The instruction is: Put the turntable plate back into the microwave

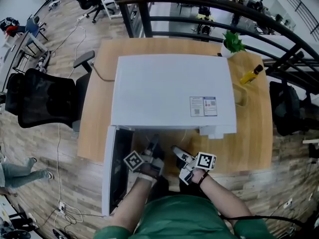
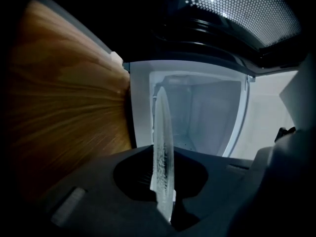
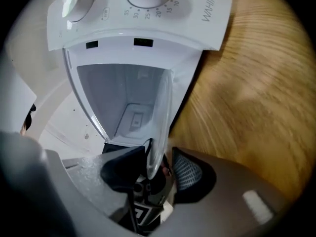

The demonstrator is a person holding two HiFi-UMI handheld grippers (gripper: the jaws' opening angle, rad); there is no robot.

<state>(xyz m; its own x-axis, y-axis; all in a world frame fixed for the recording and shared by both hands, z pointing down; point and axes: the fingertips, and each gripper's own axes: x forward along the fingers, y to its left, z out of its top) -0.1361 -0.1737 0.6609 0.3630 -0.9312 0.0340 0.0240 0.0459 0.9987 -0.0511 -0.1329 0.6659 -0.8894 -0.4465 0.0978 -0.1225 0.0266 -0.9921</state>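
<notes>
The clear glass turntable plate (image 2: 162,152) stands on edge in front of the white microwave (image 1: 169,88), whose door (image 1: 113,168) hangs open to the left. My left gripper (image 2: 163,181) is shut on the plate's rim, with the empty cavity (image 2: 202,112) straight ahead. In the right gripper view the plate (image 3: 160,127) runs between the jaws of my right gripper (image 3: 160,169), which is open: a gap shows between the glass and the ribbed pad (image 3: 187,169). In the head view both grippers, left (image 1: 152,151) and right (image 1: 175,152), sit close together at the cavity mouth.
The microwave's control panel (image 3: 143,9) with two dials lies beside the cavity. The wooden table (image 1: 249,133) also carries a potted plant (image 1: 232,44) and a yellow bottle (image 1: 250,75) at the back right. A black office chair (image 1: 40,98) stands left, a dark railing (image 1: 224,9) behind.
</notes>
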